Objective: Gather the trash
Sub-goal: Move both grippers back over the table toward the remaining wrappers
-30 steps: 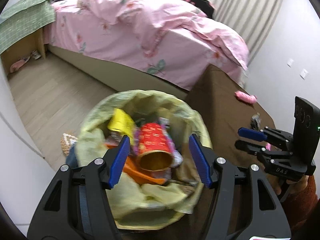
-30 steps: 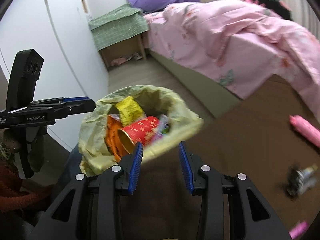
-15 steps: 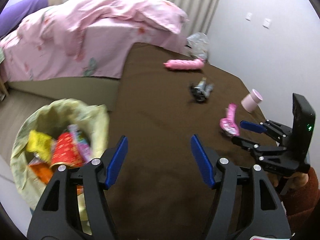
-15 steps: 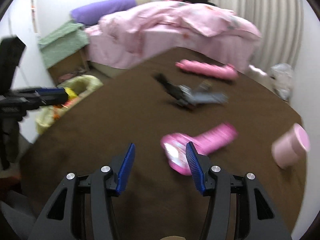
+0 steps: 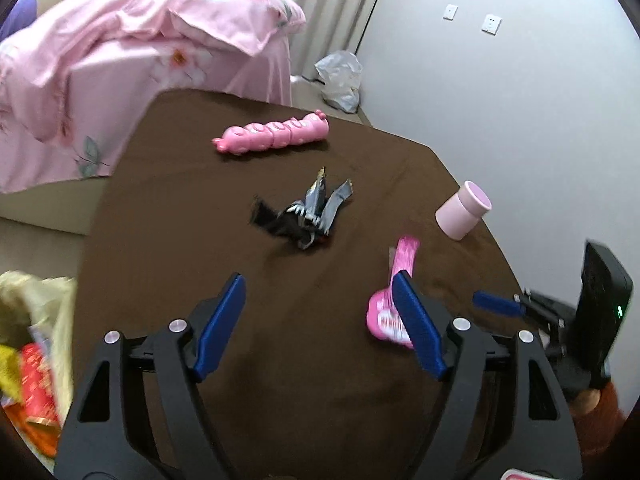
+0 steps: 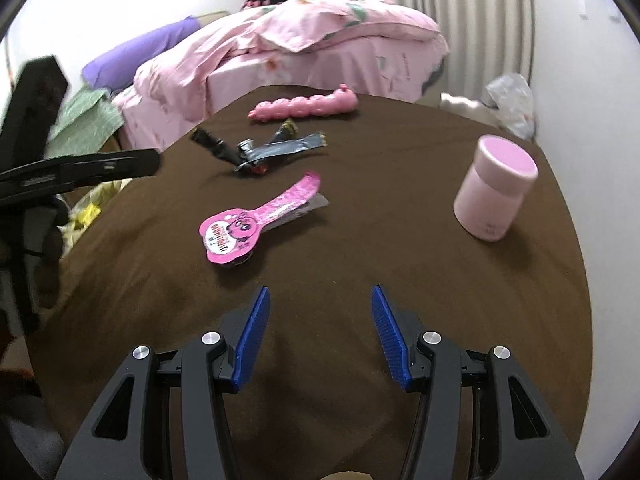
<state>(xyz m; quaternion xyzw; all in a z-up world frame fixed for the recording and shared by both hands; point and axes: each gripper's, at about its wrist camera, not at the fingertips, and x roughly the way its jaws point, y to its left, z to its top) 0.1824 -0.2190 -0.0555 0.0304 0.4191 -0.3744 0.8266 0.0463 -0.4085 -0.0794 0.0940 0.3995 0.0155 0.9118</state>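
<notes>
On the brown table (image 6: 360,264) lie a flat pink wrapper (image 6: 256,220) (image 5: 394,296), a crumpled dark foil wrapper (image 6: 260,150) (image 5: 306,216), a pink caterpillar-shaped toy (image 6: 308,106) (image 5: 272,136) and a pink cup (image 6: 494,188) (image 5: 464,210). My left gripper (image 5: 320,320) is open and empty above the table's near side, the pink wrapper just behind its right finger. My right gripper (image 6: 320,334) is open and empty, short of the pink wrapper. A lined trash bin (image 5: 28,344) with wrappers stands at the table's left edge.
A bed with a pink duvet (image 5: 132,40) (image 6: 304,36) lies beyond the table. A white plastic bag (image 5: 338,76) (image 6: 510,100) sits on the floor by the wall. The wall is close on the right.
Both grippers have swung from the trash bin to the right over the table. The bin has slid to the left edge of the left view. The right gripper's jaws have opened wider.
</notes>
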